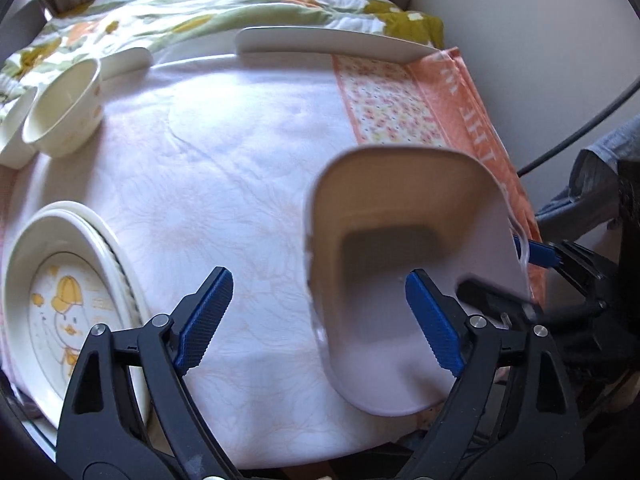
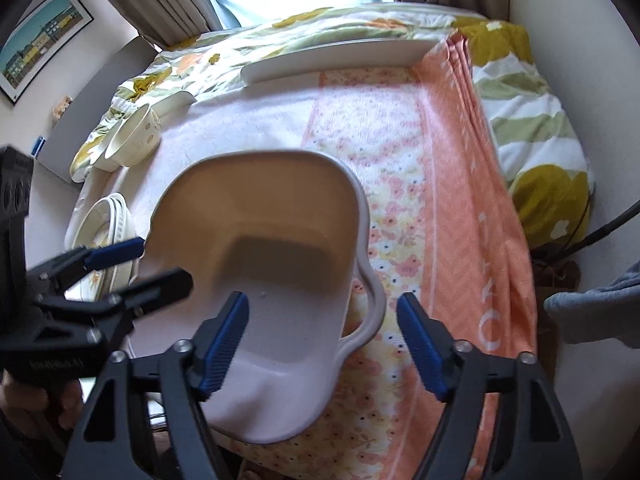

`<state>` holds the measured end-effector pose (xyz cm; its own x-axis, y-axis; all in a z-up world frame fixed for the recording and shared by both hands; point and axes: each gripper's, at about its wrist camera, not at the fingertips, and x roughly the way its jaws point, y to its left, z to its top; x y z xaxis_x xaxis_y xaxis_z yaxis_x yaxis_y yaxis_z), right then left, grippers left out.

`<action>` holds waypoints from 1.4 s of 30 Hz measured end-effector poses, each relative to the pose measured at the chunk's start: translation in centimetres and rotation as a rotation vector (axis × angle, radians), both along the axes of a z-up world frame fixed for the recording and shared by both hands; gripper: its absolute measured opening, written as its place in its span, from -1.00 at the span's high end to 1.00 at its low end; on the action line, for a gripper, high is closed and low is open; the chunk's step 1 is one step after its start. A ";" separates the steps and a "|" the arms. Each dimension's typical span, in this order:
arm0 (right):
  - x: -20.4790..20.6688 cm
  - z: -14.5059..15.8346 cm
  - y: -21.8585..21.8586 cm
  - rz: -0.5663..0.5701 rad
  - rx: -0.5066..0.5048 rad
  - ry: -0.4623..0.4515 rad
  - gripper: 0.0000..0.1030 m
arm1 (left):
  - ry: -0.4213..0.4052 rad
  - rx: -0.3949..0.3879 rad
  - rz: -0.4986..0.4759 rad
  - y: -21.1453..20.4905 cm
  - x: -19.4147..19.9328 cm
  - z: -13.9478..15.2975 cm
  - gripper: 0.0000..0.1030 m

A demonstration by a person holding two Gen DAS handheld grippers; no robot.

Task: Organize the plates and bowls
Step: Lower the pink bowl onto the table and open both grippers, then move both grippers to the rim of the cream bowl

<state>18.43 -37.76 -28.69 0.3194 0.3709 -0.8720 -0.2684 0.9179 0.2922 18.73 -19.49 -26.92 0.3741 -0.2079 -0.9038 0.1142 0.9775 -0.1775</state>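
Note:
A pale square dish with a handle [image 2: 272,232] lies on the towel-covered table; it also shows in the left wrist view [image 1: 400,216]. My right gripper [image 2: 324,340] is open, its left finger over the dish's near part and its right finger past the handle. My left gripper [image 1: 320,320] is open, its right finger over the dish's near edge. It shows at the left of the right wrist view [image 2: 120,264]. A stack of round plates with a duck picture [image 1: 60,300] sits at the near left. A small cream bowl [image 1: 64,116] stands at the far left.
A long white platter [image 1: 328,44] lies at the table's far edge, and a smaller white dish [image 1: 128,60] lies beside the bowl. An orange flowered towel [image 2: 460,200] covers the right side. A flowered quilt [image 2: 532,112] lies beyond. A dark cable [image 1: 580,132] runs at right.

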 end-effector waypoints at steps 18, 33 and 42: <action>-1.3 12.1 6.3 0.165 -0.019 -0.266 -0.97 | -0.250 0.033 0.174 10.6 -2.7 13.8 -0.75; 6.5 16.1 23.0 0.147 0.017 -0.289 -0.97 | -0.208 -0.057 0.270 28.0 3.2 13.9 -0.75; 12.7 11.1 27.5 0.019 0.011 -0.115 -0.74 | -0.052 -0.126 0.238 32.6 9.4 7.6 -0.75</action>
